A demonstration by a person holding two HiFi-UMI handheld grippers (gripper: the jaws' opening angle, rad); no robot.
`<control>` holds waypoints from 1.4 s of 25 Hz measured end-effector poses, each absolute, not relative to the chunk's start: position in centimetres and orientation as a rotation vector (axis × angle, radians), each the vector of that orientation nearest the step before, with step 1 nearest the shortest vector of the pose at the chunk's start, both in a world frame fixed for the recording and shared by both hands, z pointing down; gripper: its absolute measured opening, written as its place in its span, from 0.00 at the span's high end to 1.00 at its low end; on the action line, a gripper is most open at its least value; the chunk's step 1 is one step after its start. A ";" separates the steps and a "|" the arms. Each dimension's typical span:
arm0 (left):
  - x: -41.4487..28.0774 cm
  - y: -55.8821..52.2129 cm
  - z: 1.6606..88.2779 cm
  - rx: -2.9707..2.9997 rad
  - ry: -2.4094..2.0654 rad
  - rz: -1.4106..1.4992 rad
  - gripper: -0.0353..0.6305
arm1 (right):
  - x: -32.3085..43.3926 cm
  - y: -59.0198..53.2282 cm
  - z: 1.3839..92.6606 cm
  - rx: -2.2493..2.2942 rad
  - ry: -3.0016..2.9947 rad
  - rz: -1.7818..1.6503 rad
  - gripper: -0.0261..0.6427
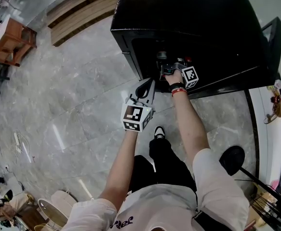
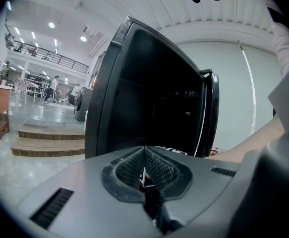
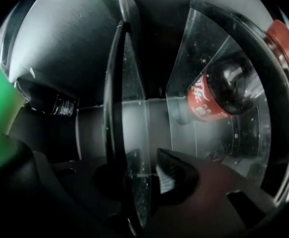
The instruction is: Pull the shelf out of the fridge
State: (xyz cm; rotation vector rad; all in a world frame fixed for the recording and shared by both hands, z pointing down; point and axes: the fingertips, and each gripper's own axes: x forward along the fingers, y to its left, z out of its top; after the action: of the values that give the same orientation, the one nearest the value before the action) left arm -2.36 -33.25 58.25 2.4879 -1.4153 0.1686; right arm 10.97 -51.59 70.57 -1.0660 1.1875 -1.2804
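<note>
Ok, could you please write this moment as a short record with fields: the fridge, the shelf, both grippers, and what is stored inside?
fridge: black fridge, its door swung open
shelf: glass shelf, inside the fridge, not yet pulled out
right gripper: right gripper reaches inside, one jaw on either side of the shelf's front edge; a slim gap shows at the visible pad
left gripper: left gripper outside the fridge, jaws together, nothing between them
stored: cola bottle, red cap and label, near the shelf
</note>
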 end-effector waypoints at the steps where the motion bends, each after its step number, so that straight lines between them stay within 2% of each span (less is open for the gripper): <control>1: -2.5 -33.1 58.3 2.481 -1.414 0.170 0.92 | 11.0 -51.6 70.4 -1.074 1.192 -1.281 0.81; 4: -2.5 -32.5 58.7 2.454 -1.402 0.173 0.92 | 11.2 -51.8 70.0 -1.081 1.249 -1.280 0.91; 5: -2.4 -32.5 58.9 2.442 -1.396 0.173 0.92 | 11.3 -51.8 69.9 -1.093 1.287 -1.275 0.91; 13: -0.5 -34.2 57.6 2.504 -1.367 0.192 0.92 | 11.7 -51.9 70.0 -1.124 1.324 -1.217 0.91; 35: -1.2 -32.4 56.7 2.535 -1.383 0.206 0.92 | 11.7 -51.0 70.3 -1.119 1.307 -1.228 0.92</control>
State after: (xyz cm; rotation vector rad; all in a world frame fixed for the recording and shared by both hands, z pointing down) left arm -1.18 -32.40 56.74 2.5355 -1.3830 0.2061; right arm 11.73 -51.02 70.30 -1.1195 1.3070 -1.2284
